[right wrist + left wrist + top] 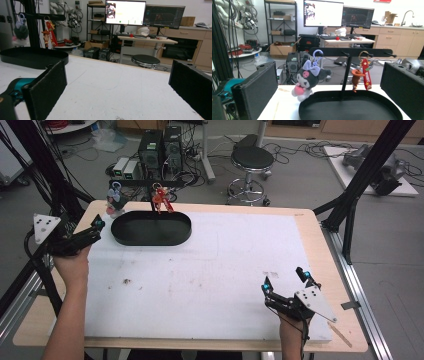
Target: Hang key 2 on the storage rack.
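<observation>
Over on the left edge of the table [210, 270], the left gripper [95, 227] hovers by the near-left corner of the white mat, pointed at the hanging rack [145, 182]. Its jaws are spread wide with nothing between them; the left gripper view confirms it, one black pad at each side of the frame and open air in the gap. Straight ahead of it dangles the plush keychain [308, 78], a dark-eared doll with a lilac bow, hooked by a lilac clip onto the left end of the rack's crossbar and hanging just over the rim of the black oval tray [352, 107]. The gripper sits near the plush but apart from it.

Moving right along the bar, past the rack's upright post, there's the red keychain [365, 73] with a small cowboy figure beside it, hanging over the tray's far side. From above, the tray lies at the back left of the mat with the rack standing in it.

Across to the right, well apart from all that, the right gripper [286, 281] rests low at the mat's near-right corner. Jaws wide open again, empty, bare white mat between them in the right gripper view
</observation>
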`<action>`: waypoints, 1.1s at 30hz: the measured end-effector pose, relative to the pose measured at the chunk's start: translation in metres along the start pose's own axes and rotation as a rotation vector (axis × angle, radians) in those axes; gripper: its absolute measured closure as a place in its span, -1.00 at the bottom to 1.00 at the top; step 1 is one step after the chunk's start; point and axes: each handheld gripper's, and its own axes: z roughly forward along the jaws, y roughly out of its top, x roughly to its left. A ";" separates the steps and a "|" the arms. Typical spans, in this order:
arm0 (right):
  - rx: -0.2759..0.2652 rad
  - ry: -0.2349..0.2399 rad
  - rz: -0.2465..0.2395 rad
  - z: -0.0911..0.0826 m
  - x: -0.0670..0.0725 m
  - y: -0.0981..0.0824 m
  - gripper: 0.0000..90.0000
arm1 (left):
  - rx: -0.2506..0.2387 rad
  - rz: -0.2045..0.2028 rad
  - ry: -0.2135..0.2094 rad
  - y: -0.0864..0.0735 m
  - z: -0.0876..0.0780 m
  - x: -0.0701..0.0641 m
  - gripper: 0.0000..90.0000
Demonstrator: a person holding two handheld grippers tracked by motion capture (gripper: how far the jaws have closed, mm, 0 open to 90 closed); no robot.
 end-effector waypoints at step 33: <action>0.007 -0.028 0.021 -0.006 -0.012 -0.002 -0.98 | -0.045 -0.026 -0.010 -0.055 -0.097 -0.011 -0.96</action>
